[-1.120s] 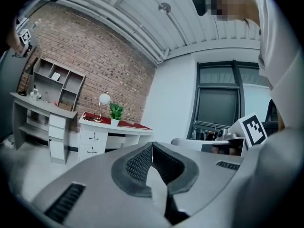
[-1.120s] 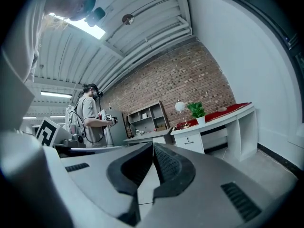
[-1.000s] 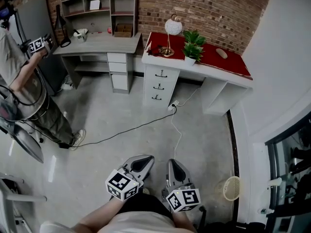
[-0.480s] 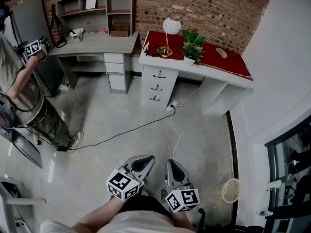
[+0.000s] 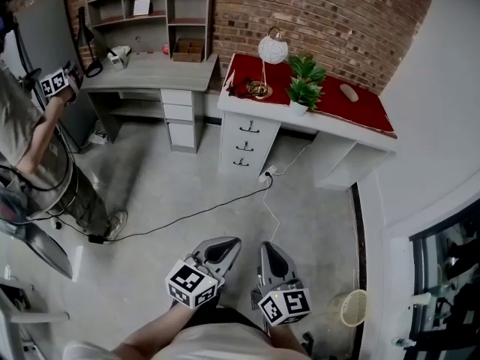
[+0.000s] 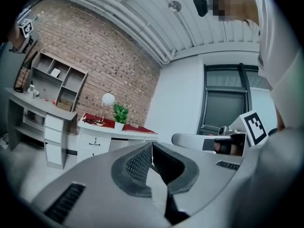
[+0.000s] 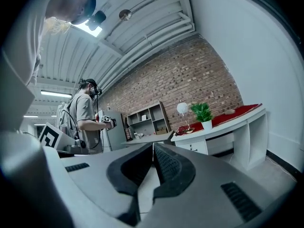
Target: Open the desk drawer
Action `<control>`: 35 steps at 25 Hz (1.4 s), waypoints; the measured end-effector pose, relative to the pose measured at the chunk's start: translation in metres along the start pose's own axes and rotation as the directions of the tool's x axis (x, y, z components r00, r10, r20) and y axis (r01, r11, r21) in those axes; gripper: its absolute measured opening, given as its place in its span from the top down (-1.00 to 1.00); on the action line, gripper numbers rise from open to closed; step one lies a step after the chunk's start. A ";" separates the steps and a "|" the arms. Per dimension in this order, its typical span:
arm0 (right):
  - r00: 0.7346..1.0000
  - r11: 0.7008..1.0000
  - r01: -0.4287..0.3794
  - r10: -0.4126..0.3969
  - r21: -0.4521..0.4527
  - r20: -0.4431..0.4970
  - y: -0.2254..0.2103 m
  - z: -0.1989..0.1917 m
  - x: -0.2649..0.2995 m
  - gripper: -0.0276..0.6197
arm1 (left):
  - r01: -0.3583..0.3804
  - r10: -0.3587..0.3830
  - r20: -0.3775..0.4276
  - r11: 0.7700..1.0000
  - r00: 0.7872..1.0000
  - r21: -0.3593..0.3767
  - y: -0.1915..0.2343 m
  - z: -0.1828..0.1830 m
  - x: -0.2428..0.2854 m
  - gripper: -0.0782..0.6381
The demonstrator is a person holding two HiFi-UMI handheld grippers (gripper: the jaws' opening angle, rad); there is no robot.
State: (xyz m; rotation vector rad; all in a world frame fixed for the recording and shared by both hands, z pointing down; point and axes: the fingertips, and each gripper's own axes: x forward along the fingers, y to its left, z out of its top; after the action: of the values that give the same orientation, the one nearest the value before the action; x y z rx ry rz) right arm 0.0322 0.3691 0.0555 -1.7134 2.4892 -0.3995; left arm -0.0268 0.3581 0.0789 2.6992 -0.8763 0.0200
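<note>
The three drawers (image 5: 245, 142) sit shut, stacked in the white pedestal at the left end of the red-topped table (image 5: 360, 115), under a lamp (image 5: 272, 49) and a potted plant (image 5: 304, 82). Well apart from them, side by side, the left tongs (image 5: 225, 244) and right tongs (image 5: 268, 249) are each pressed together, pinching nothing

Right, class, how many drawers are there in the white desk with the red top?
3. They stack in one column of the white desk, below the lamp: top drawer, middle drawer, bottom drawer. None looks hidden.
</note>
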 end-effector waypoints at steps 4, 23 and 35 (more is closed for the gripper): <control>1.000 1.000 -0.010 0.010 -0.004 -0.007 -0.007 0.007 0.025 0.86 | 0.005 -0.005 0.004 1.000 1.000 -0.007 0.021 0.012 0.018 0.75; 1.000 1.000 0.012 -0.011 0.004 -0.028 -0.054 0.033 0.124 0.86 | 0.050 -0.050 0.013 0.999 0.999 0.004 0.100 0.062 0.099 0.75; 0.998 0.998 0.056 -0.056 0.030 -0.017 -0.083 0.032 0.174 0.86 | 0.113 -0.112 -0.012 0.993 0.994 0.024 0.140 0.069 0.138 0.75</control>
State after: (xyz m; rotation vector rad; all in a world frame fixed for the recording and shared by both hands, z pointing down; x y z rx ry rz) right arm 0.0508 0.1745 0.0589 -1.7783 2.4376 -0.4561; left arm -0.0009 0.1522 0.0670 2.7649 -0.7244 0.0207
